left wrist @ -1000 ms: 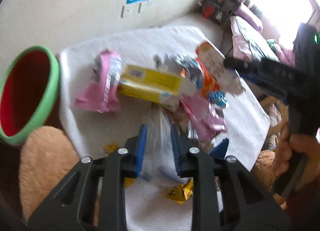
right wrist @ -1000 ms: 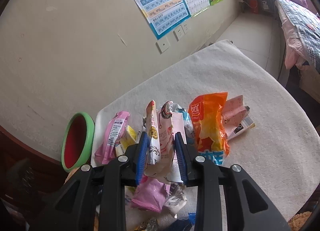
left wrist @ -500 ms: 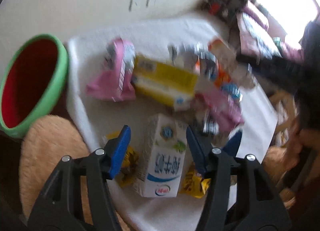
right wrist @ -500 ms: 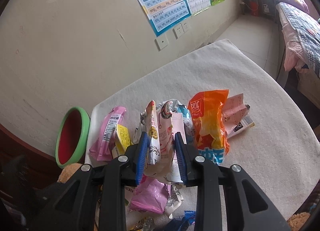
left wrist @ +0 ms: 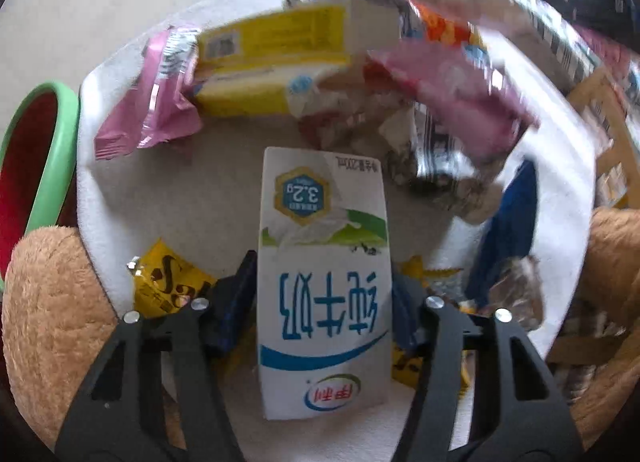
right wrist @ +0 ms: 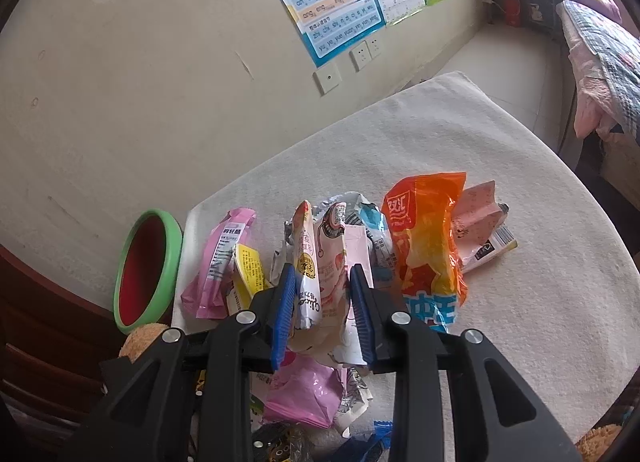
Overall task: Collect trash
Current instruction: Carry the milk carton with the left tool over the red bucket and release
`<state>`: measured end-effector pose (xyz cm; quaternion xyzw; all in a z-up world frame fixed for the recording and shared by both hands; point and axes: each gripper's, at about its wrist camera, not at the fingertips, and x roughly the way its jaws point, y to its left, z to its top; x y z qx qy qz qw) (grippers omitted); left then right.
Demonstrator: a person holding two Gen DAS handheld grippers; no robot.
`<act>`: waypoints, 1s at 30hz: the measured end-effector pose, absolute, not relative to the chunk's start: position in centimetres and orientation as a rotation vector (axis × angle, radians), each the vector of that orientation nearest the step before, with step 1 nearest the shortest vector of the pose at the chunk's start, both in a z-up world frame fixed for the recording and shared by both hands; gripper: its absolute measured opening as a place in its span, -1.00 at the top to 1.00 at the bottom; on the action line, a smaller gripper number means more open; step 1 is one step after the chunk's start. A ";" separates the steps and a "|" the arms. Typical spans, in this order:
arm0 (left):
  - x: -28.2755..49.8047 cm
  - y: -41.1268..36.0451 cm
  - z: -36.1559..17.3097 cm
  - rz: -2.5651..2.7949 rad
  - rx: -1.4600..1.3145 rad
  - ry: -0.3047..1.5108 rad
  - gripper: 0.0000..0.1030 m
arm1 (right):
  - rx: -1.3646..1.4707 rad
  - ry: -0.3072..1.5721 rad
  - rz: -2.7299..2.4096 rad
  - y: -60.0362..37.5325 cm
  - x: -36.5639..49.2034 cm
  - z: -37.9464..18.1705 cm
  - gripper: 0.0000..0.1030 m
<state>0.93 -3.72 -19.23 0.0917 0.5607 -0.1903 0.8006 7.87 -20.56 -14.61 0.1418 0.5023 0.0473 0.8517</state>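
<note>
Straddling a white milk carton [left wrist: 323, 282], the left gripper [left wrist: 322, 294] has its blue pads [left wrist: 236, 294] spread to either flank of the box; whether they already press the sides cannot be told, since the carton hides the contact lines. The carton lies flat on the white cloth [left wrist: 188, 198] of the table, its printed face up and its length running away from the camera. A yellow wrapper [left wrist: 168, 286] lies just beside the left pad, and a second yellow scrap [left wrist: 434, 276] sits by the right pad. To grip well, judgement suggests closing squarely on the carton's long sides, low enough to avoid sliding over the top edges, and without pinching either yellow scrap. Firm but moderate pressure seems wise, as a thin carton is likely to buckle.

Beyond it lie a pink packet [left wrist: 152, 102] and a yellow box [left wrist: 272, 58]. The green-rimmed red bin [left wrist: 44, 142] stands off the table's left edge, the probable destination.

The right gripper [right wrist: 324, 302] is clamped on a bundle of upright wrappers [right wrist: 320, 266], held above the heap, with an orange bag [right wrist: 424, 246] just beside them. From this view the same bin [right wrist: 148, 270] sits well to the left, near the wall.
</note>
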 end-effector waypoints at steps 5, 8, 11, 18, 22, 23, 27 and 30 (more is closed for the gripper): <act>2.1 -0.9 -15.6 -0.388 0.035 1.140 -0.09 | 0.290 1.051 0.104 -20.3 7.7 -14.4 0.47; 3.0 1.5 -13.1 -0.346 -0.046 1.075 -0.09 | 0.292 1.033 0.100 -20.5 7.5 -14.0 0.47; 3.6 4.2 -10.4 -0.277 -0.084 1.000 -0.09 | 0.294 1.007 0.101 -20.5 7.2 -13.2 0.47; 5.7 10.6 -8.3 -0.107 -0.126 0.899 -0.09 | 0.301 0.939 0.129 -19.2 7.0 -10.4 0.47; 6.3 14.9 -8.8 -0.003 -0.196 0.903 -0.09 | 0.292 0.923 0.225 -14.9 8.2 -9.2 0.47; 6.3 16.0 -9.2 0.024 -0.209 0.907 -0.09 | 0.296 0.927 0.248 -13.9 8.6 -9.3 0.47; 6.3 19.3 -10.2 0.098 -0.257 0.921 -0.09 | 0.371 0.990 0.376 -8.2 11.8 -11.1 0.47; 6.8 21.5 -10.9 0.122 -0.285 0.927 -0.09 | 0.388 1.038 0.432 -4.4 14.1 -12.6 0.47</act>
